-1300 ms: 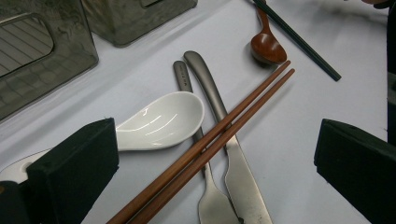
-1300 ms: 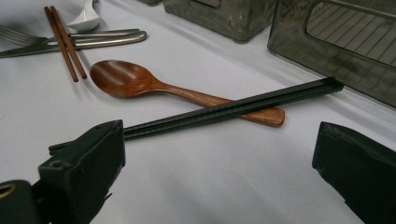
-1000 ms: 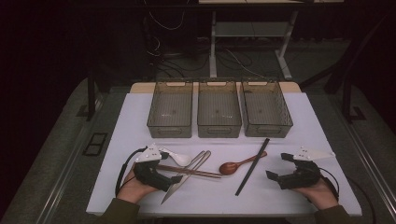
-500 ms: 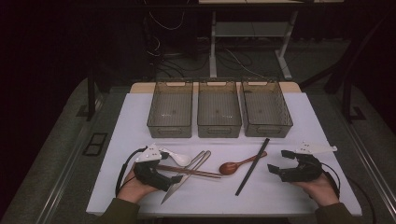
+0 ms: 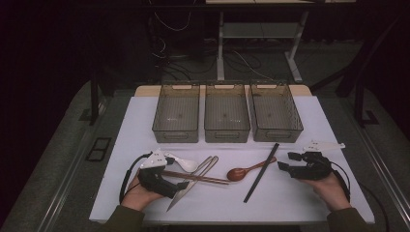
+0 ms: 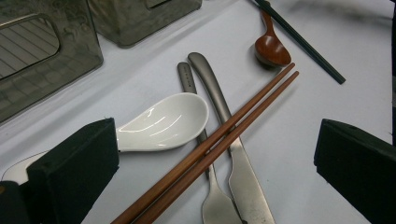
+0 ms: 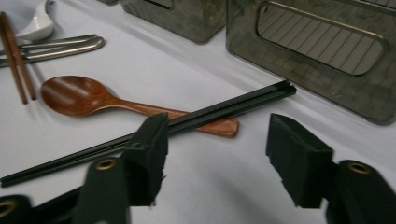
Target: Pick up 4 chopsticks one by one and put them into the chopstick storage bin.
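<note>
My left gripper (image 5: 180, 181) (image 6: 215, 154) lies low at the front left with its jaws wide open. Between and just past them lie a white ceramic spoon (image 6: 163, 122) (image 5: 181, 163), a pair of brown chopsticks (image 6: 224, 140) (image 5: 203, 178), a metal fork (image 6: 191, 88) and a metal knife (image 6: 243, 172); neither pad presses on any of them. My right gripper (image 5: 286, 162) (image 7: 219, 158) is at the front right, open; its jaws have just been closing with nothing between them. Just beyond its left jaw lie black chopsticks (image 7: 224, 109) (image 5: 262, 171) across the handle of a wooden spoon (image 7: 74, 95) (image 5: 238, 173).
Three see-through grey bins (image 5: 176, 133) (image 5: 227, 133) (image 5: 278, 133) stand side by side at the back of the white tabletop (image 5: 300, 203). A small white piece (image 5: 324, 145) lies behind the right gripper. Dark floor, cables and table legs lie beyond.
The right gripper has shifted slightly toward the black chopsticks and its jaws stand narrower than before. The left hand and the cutlery have not moved.
</note>
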{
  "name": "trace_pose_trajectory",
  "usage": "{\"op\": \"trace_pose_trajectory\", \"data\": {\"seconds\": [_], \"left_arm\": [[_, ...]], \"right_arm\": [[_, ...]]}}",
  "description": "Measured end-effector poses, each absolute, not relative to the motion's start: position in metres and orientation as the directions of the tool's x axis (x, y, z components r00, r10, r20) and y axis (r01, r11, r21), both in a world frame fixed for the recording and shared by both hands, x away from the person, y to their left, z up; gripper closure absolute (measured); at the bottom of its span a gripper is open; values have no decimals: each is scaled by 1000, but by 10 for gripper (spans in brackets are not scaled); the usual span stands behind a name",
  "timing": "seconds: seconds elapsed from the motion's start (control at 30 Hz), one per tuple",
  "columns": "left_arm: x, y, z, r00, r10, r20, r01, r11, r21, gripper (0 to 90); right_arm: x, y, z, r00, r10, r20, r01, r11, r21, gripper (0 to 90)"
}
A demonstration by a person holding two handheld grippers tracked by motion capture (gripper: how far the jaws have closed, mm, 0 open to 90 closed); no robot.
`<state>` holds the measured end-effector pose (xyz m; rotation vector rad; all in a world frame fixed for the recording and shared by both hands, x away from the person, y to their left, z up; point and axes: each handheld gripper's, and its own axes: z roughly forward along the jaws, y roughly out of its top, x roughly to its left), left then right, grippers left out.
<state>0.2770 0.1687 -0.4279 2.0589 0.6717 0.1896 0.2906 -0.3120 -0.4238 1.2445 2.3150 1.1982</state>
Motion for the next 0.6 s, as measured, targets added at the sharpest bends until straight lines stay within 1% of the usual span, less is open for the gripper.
{"op": "trace_pose_trajectory", "data": {"seconds": [0.03,0.07,0.27,0.3,0.33,0.37,0.4,0.43,0.47,0.5,0.6], "left_arm": [[277,169,-428,838,531,-126,387,-416,823,0],[277,168,-428,836,533,-131,390,-409,825,0],[278,168,-428,834,536,-132,393,-409,823,0],[278,168,-428,834,536,-132,393,-409,823,0],[278,168,-429,834,536,-132,394,-409,823,0],[277,168,-429,834,536,-132,394,-409,823,0],[277,168,-429,833,537,-132,394,-408,824,0],[277,168,-428,833,537,-132,394,-408,824,0],[277,169,-428,833,536,-133,394,-408,824,0],[277,169,-428,834,536,-133,393,-408,824,0],[278,168,-429,834,535,-134,394,-407,824,0]], "right_arm": [[291,-312,-424,-603,783,151,576,296,762,406],[295,-311,-424,-597,790,141,578,302,758,458],[311,-311,-424,-578,807,122,591,311,744,607],[311,-311,-424,-578,807,122,591,311,744,607],[316,-311,-425,-573,811,120,600,316,735,653],[316,-311,-425,-573,811,120,600,316,735,653],[322,-312,-427,-566,816,116,607,317,728,701],[324,-312,-428,-563,818,117,614,320,721,721],[324,-312,-428,-563,818,117,614,320,721,721],[328,-312,-429,-557,823,115,623,322,713,765],[333,-312,-430,-553,826,108,628,328,706,798]]}}
